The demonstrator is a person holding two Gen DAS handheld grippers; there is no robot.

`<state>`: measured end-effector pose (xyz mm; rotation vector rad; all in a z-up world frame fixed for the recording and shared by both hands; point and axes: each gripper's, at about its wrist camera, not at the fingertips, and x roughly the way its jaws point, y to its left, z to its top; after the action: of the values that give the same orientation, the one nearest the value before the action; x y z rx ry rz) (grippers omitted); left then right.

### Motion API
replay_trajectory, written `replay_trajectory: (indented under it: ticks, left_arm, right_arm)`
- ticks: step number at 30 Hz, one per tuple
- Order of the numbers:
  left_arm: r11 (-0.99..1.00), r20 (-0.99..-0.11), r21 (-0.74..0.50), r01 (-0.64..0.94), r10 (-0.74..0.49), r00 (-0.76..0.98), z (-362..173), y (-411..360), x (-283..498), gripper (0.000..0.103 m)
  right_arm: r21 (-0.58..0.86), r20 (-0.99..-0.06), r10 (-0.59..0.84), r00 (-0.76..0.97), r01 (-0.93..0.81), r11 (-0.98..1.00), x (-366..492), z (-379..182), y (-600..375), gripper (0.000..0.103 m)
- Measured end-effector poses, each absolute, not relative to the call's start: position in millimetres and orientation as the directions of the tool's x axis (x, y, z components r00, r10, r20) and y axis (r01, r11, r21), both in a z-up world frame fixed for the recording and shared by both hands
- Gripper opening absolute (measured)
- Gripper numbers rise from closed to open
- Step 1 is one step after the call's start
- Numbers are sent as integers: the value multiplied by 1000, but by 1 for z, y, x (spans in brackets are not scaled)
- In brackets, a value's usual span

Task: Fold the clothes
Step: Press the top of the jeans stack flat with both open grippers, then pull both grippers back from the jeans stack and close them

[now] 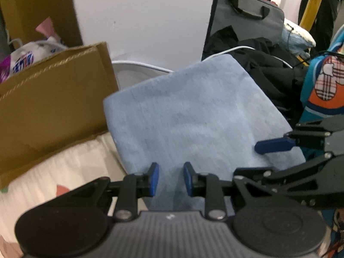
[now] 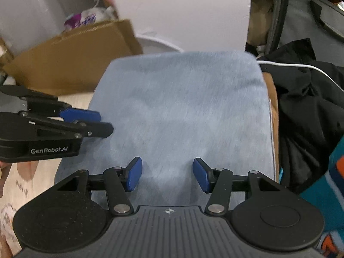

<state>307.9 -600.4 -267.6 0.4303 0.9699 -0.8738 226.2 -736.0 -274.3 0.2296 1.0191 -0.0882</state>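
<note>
Left wrist view shows the folded blue cloth [image 1: 193,116] lying on a pale patterned bedsheet [image 1: 64,172], its far edge near a white wall panel [image 1: 146,17]. The left gripper [image 1: 171,178] hangs over the cloth's near edge, fingers a little apart and pinching nothing. The right gripper [image 2: 167,173] hangs over the near edge too, fingers spread wider, with only flat fabric beneath them. A cardboard box [image 1: 49,99] crowds the cloth's left edge. Along its right edge lie a black garment [image 2: 307,111] and a white cable [image 2: 301,66]; a grey bag [image 1: 247,19] stands behind.
</note>
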Motion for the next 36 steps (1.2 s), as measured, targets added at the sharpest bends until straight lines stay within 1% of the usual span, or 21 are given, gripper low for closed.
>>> replay_trajectory:
  ticks: [2,4,6,8,10,12,13,20,22,24,25,26,30,33,34,35,36]
  left_arm:
    - [599,-851,-66,798,-451,268,-265,-594,301,26]
    - [598,-852,-68,799,-452,266,-262,-588,292,26]
    - [597,-852,-75,799,-454,260,-257,-580,283,28]
    - [594,-844,-101,798,-475,248,-253,-572,275,31]
    - [599,-840,-116,792,-485,243,-251,-564,269,39]
    - [605,-844,-128,786,-483,233,-252,-558,264,44]
    - [610,-847,-144,780,-483,221,-254,-555,264,45]
    - [618,-857,-208,758,-488,162,-269,-543,247,42]
    - [617,-854,-227,754,-499,151,-274,-540,243,37]
    - [617,-854,-250,747,-504,130,-276,-537,243,34]
    - [617,-855,-262,742,-505,117,-277,-536,243,30]
    - [617,-856,-275,737,-506,104,-278,-534,244,28]
    - [615,-858,-318,722,-511,58,-280,-528,245,27]
    - [614,-856,-335,715,-516,42,-281,-524,245,25]
    - [614,-854,-339,713,-519,42,-281,-523,245,22]
    - [615,-852,-340,712,-521,43,-280,-522,245,20]
    - [614,-852,-342,711,-522,41,-279,-520,245,17]
  right_arm:
    - [131,-860,25,509,172,976,220,-273,-729,58]
    - [145,-858,37,512,172,974,211,-266,-727,55]
    - [156,-852,40,521,179,971,196,-260,-727,55]
    - [163,-840,28,542,203,965,179,-253,-728,55]
    - [202,-824,26,565,252,946,160,-249,-733,55]
    - [229,-813,24,582,283,931,142,-246,-735,55]
    - [226,-812,10,583,298,927,135,-246,-736,55]
    - [240,-803,-94,589,463,854,91,-256,-749,56]
    - [268,-807,-102,582,514,815,81,-264,-754,56]
    - [295,-817,-92,569,551,781,76,-275,-757,57]
    - [320,-818,-83,570,570,757,73,-280,-758,57]
    - [350,-815,-72,575,587,730,71,-285,-760,57]
    - [500,-779,-4,627,626,598,64,-303,-769,58]
    - [597,-741,61,669,613,517,65,-317,-769,58]
    - [626,-727,85,682,606,491,66,-322,-769,57]
    - [647,-719,109,687,603,466,66,-327,-768,54]
    - [655,-715,123,688,598,461,68,-329,-766,41]
